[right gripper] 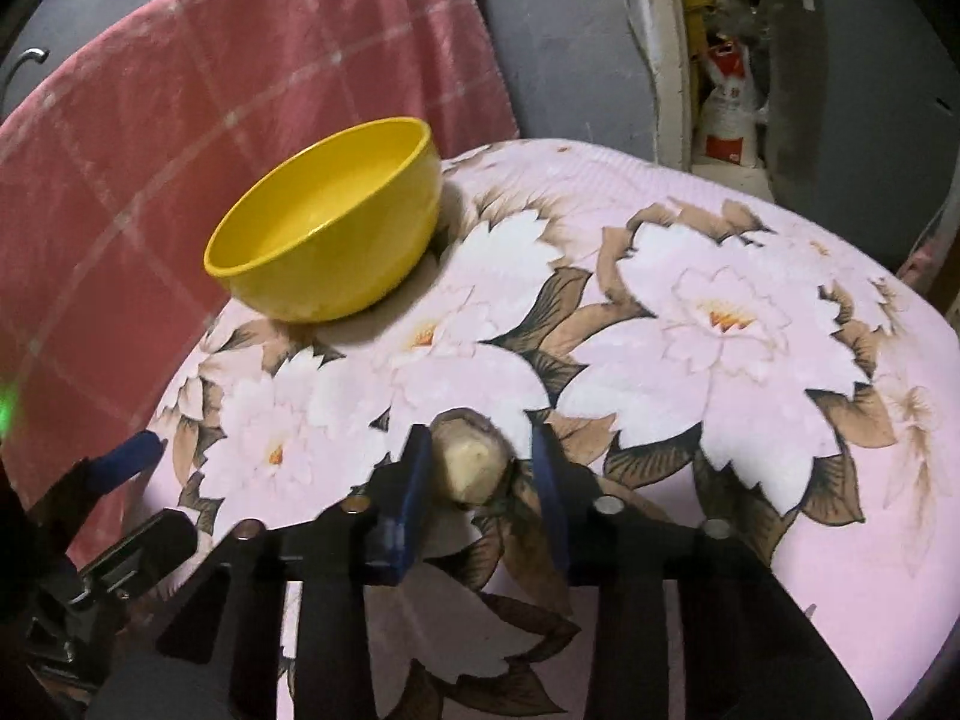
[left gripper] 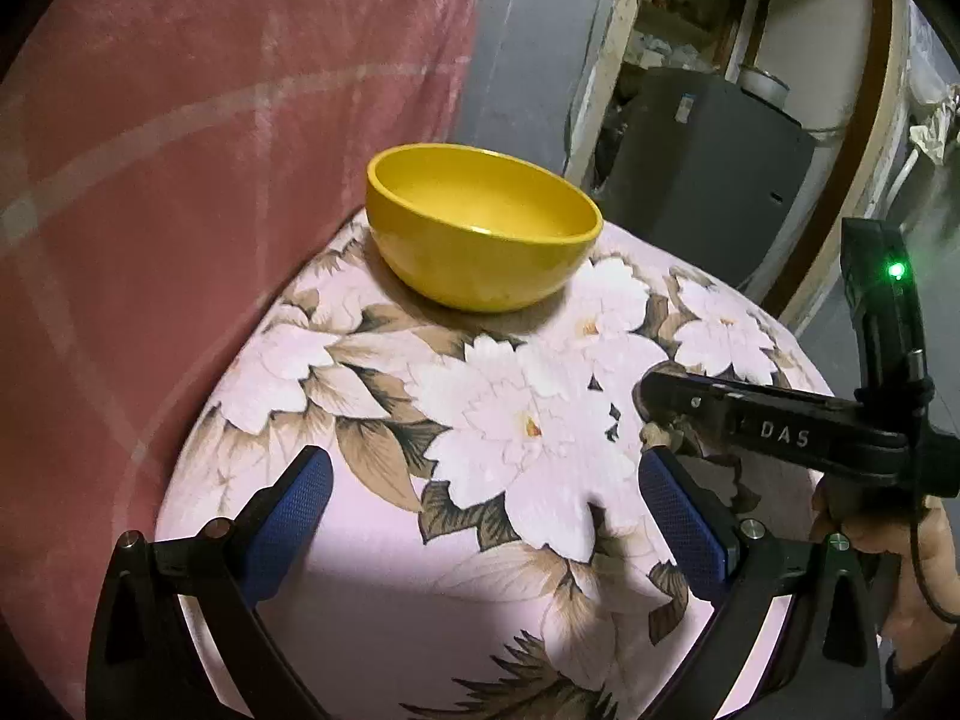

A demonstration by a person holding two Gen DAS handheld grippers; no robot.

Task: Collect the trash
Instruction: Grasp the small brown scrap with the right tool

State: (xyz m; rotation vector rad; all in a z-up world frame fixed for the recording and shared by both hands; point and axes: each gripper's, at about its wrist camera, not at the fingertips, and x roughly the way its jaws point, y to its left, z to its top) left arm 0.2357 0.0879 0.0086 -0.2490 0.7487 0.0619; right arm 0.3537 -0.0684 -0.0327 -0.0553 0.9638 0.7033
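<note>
Where the pink towel point(right gripper: 198, 120) is draped at the back, from nine to twelve o'clock in the right wrist view, a floral-covered worktop point(right gripper: 750, 372) is spread in front of it. A yellow bowl point(right gripper: 327, 222) is set upright on the cover at about ten o'clock, close to the towel. The left gripper point(left gripper: 480, 498) is held with its blue pads spread wide above the cover, nothing between them. A small pale scrap of trash point(right gripper: 471, 462) is seen at six o'clock, between the narrowed pads of the right gripper point(right gripper: 480, 468), resting on the cover; whether it is squeezed cannot be told.
</note>
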